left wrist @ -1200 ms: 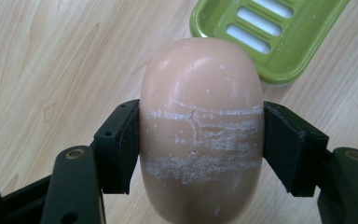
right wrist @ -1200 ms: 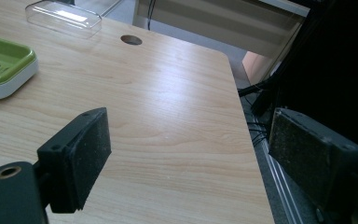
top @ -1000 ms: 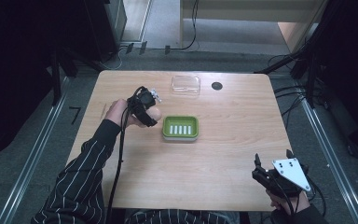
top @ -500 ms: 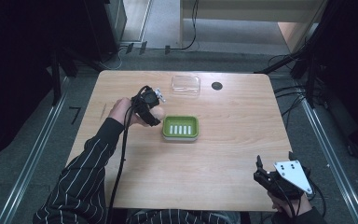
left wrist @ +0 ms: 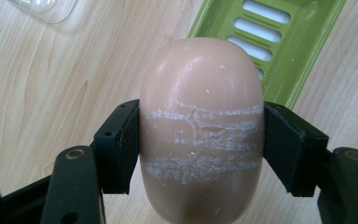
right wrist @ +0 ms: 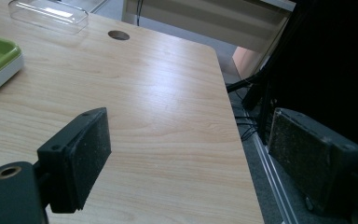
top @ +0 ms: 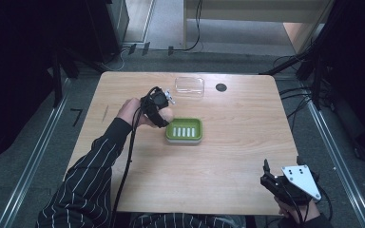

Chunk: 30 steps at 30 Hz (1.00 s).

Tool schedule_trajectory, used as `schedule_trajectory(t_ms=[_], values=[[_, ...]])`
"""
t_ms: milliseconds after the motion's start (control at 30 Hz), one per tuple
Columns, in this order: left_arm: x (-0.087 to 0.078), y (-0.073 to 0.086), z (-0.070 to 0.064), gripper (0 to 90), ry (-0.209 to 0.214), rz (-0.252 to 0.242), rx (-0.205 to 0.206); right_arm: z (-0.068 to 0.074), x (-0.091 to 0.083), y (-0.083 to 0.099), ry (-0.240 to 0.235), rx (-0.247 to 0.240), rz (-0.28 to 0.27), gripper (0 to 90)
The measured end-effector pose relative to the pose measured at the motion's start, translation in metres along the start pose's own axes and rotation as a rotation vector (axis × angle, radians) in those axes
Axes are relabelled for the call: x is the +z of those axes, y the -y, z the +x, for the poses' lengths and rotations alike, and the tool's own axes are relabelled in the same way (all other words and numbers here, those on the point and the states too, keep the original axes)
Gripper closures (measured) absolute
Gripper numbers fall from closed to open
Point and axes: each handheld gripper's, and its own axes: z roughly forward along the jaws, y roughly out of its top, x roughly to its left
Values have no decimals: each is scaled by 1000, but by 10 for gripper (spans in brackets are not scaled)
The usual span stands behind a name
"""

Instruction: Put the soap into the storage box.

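- My right gripper [top: 272, 176] sits nearest me at the worktop's [top: 218, 166] near right corner, jaws spread wide with nothing between them.
- Farther in, my left gripper [left wrist: 200, 135] is clamped on a pinkish bar of soap [left wrist: 201, 126], one jaw pressed to each side; the soap carries whitish scuff lines across its middle.
- The soap hangs above bare wood just beside the left end of the green soap dish [top: 184, 130].
- That dish, green on a white base, stands near the middle of the worktop; its slotted floor holds nothing.
- Beyond it, near the far edge, lies a clear plastic lid [top: 189, 86], apart from the dish, with a dark round hole [top: 221, 87] just to its right.
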Motion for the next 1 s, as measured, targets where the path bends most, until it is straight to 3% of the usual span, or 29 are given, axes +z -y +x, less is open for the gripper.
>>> schedule_trajectory(t_ms=[1000], values=[[14,-21,-4,337,11,-21,72,-2,-2,1,9,6,2,136]])
